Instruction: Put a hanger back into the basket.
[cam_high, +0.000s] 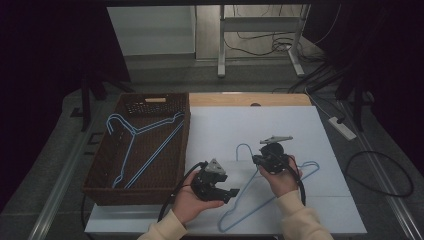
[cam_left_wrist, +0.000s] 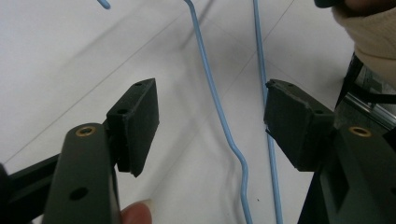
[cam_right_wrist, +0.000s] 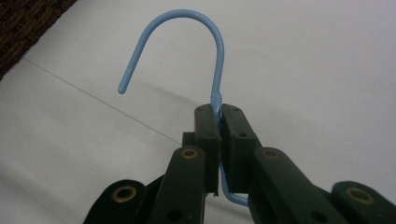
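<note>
Mid-step: moving the blue hanger (cam_high: 270, 192) off the white counter (cam_high: 300, 125) toward the wicker basket (cam_high: 102, 187), where other blue hangers (cam_high: 145, 145) already lie. My right gripper (cam_high: 256, 159) is clenched on the hanger's neck just below the hook (cam_right_wrist: 187, 28); its jaws are pressed tight around the wire. My left gripper (cam_high: 231, 192) is released, jaws spread wide, hovering over the hanger's shoulder wire (cam_left_wrist: 219, 107), which runs between the pads without touching either. The hanger lies flat on the counter, right of the basket. Likely next: lower the left jaws, pinch the wire, then lift with both and carry left.
</note>
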